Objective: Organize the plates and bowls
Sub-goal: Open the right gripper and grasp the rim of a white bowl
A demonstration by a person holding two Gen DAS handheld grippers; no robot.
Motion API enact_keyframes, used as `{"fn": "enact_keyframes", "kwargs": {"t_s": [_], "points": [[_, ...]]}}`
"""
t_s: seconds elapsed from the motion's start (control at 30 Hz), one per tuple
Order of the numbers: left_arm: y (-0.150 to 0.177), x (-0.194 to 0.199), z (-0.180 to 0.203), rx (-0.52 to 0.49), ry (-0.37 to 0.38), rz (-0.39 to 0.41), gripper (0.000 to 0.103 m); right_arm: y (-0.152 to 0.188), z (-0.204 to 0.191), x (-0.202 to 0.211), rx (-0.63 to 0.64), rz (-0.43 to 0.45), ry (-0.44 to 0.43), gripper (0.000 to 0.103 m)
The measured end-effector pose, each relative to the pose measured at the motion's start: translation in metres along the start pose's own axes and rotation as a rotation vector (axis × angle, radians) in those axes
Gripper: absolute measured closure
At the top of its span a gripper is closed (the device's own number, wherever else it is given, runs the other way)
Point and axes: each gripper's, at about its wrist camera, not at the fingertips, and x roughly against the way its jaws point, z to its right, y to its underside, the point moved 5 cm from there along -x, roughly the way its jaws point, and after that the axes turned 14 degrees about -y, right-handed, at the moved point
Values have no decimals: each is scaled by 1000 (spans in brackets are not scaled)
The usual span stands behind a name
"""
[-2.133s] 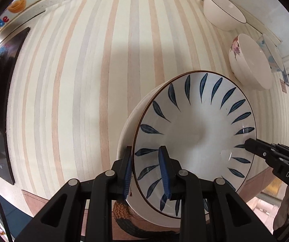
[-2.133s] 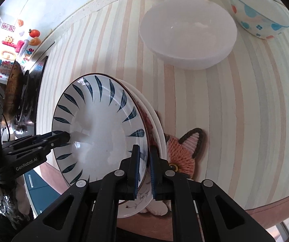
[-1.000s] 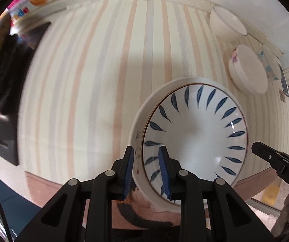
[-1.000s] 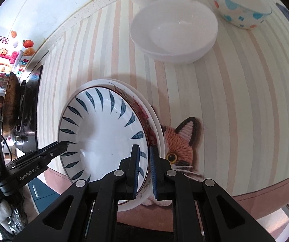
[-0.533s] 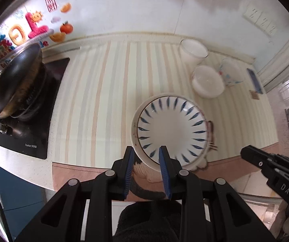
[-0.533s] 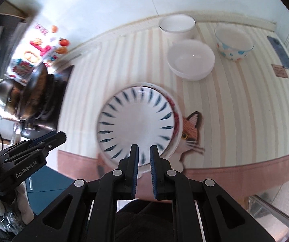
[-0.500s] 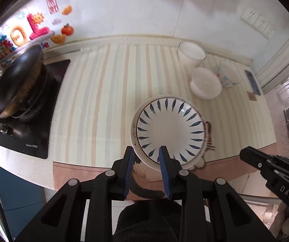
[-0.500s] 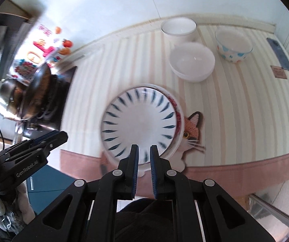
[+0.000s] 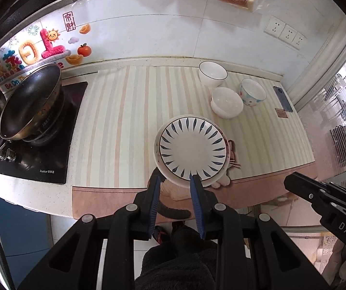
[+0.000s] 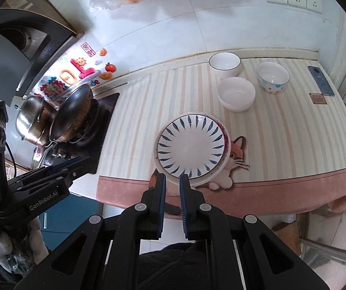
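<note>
Left wrist view: the left gripper (image 9: 174, 181) is seen above the counter edge, jaws nearly closed with a narrow gap, nothing gripped. The white plate with blue leaf marks (image 9: 193, 148) is stacked on a larger white plate (image 9: 158, 153) on the striped cloth (image 9: 124, 111). Three bowls are grouped behind: a white dark-rimmed bowl (image 9: 212, 73), a plain white bowl (image 9: 226, 102), a dotted bowl (image 9: 252, 94).

Right wrist view: the right gripper (image 10: 172, 180) is seen with jaws almost together, empty. The same stack lies near the cloth's front edge, partly covering a cat-shaped mat (image 10: 236, 153).
</note>
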Motion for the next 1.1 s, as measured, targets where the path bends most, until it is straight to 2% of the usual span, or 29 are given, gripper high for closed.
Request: {"fn": "enact_keyframes", "kwargs": {"t_s": [0.13, 0.23, 0.27, 0.3, 0.37, 0.57, 0.67, 0.77, 0.9, 1.03, 1.07, 1.1], "points": [[-4, -2, 5, 7, 1, 4, 79, 0, 0, 2, -7, -1, -12, 90], [-16, -11, 11, 31, 9, 9, 72, -4, 11, -1, -36, -6, -34, 89], [-22, -18, 15, 41, 16, 2, 72, -6, 16, -4, -48, -13, -40, 77], [-28, -24, 19, 52, 23, 0, 72, -10, 25, -7, -60, -18, -43, 60], [-41, -41, 28, 69, 9, -9, 72, -22, 46, -10, -94, -3, -52, 48], [-95, -103, 77, 67, 15, -68, 72, -63, 122, -24, -163, 2, -26, 47], [-121, -140, 105, 59, 39, -118, 72, -90, 167, -39, -203, -24, -28, 47], [-143, -185, 137, 30, 67, -192, 72, -121, 220, -68, -209, -73, 29, 47], [-167, -234, 169, 6, 32, -232, 72, -149, 273, -109, -225, -147, 30, 47], [-179, -273, 186, -5, 3, -294, 72, -175, 310, -145, -226, -173, 24, 48], [-180, -281, 189, -12, -13, -301, 72, -180, 317, -154, -231, -177, 12, 49], [-181, -288, 191, -16, -16, -301, 72, -184, 324, -163, -239, -187, 7, 56]]}}
